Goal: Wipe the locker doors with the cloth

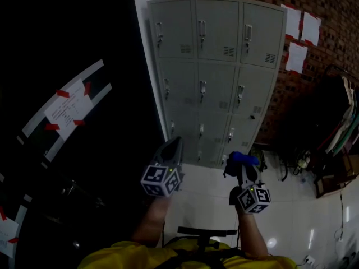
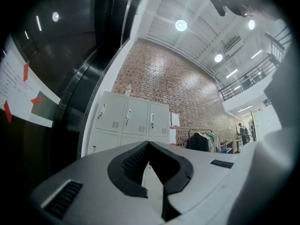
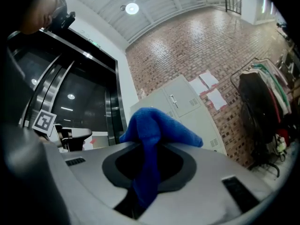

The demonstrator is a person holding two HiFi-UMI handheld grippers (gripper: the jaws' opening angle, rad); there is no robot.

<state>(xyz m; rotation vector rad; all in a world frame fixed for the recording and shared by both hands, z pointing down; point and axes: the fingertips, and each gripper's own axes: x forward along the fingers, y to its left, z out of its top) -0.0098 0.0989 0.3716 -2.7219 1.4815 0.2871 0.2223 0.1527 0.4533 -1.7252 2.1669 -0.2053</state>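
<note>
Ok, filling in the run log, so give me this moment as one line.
right gripper: jaws shut on blue cloth | left gripper: jaws shut, empty | grey metal lockers: ahead, doors closed, not touched | wiping: not begun

Pale glossy floor (image 1: 297, 212); grey lockers (image 1: 216, 77) stand on it.

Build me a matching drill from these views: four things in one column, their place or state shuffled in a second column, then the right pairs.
Things
1. blue cloth
2. left gripper
3. grey metal lockers
4. white paper sheets

Place or state
A. stuck on the brick wall, right of the lockers
B. held in the jaws of the right gripper
C. jaws together, nothing between them
D. standing with all doors shut

Pairs: 1-B, 2-C, 3-D, 4-A
</note>
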